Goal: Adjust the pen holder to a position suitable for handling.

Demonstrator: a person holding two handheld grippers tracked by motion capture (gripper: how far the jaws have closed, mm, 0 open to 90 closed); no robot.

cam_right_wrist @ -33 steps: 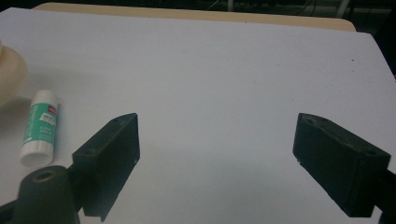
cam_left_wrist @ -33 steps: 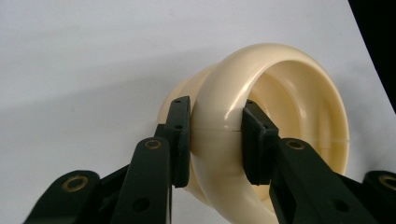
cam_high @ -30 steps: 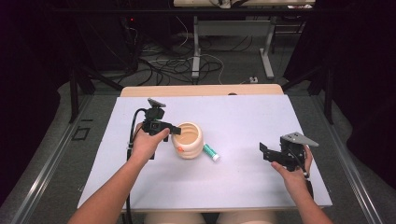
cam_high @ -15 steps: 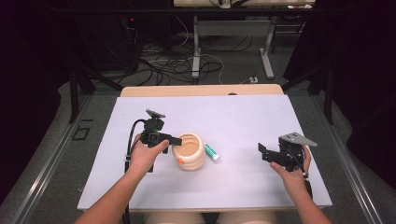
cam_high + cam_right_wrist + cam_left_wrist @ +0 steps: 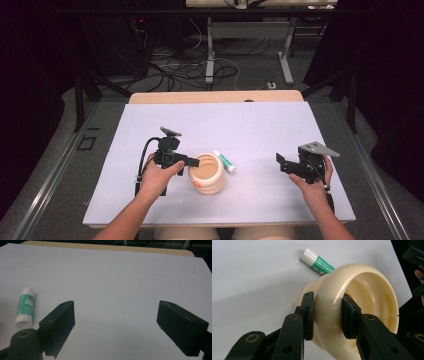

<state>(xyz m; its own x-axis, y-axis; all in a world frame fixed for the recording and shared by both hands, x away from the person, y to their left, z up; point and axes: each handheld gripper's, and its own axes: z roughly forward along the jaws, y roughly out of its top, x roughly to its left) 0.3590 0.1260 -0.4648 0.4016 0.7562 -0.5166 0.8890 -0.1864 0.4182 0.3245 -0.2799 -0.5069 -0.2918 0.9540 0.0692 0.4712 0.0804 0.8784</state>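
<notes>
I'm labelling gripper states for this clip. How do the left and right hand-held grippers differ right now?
The left hand-held gripper is clamped on the rim of the cream ridged pot, one jaw outside the wall and one inside; the right hand-held gripper is wide open and holds nothing. The left sits at the pot beside the green-and-white glue stick; the right hovers over the bare white table mat, apart from both. Both have black jaws.

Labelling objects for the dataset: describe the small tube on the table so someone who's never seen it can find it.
Start at the white table and find the cream ribbed pot near its middle, its rim clamped by the left gripper. Just beyond the pot, towards the right gripper, lies the glue stick on its side. It is the one small white tube with a green label, far slimmer than the pot.
</notes>
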